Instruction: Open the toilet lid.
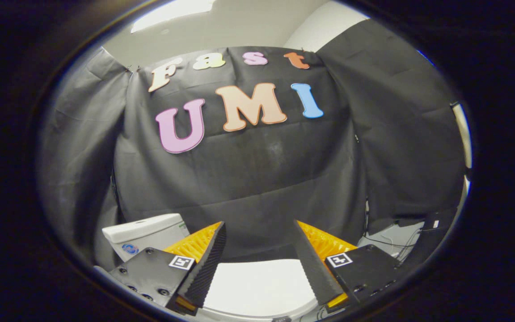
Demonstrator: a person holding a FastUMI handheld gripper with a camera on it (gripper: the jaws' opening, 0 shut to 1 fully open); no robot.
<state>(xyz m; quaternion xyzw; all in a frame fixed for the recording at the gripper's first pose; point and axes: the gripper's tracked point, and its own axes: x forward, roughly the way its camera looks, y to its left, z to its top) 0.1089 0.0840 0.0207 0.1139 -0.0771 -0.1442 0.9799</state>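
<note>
Black cloth wall [257,179] behind; tool [259,232] spread above closed toilet lid [257,286].

White toilet lid [257,286], closed, flat

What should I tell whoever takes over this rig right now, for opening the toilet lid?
Claw: open, fingers spread, holding nothing.
Toilet lid: white surface seen between and below the fingers; looks still down, not gripped.
Toilet tank: white, beyond the left finger, against the black cloth wall.
Done: claw brought over the lid.
Left: get the fingers on the lid's edge and lift it open.
</note>
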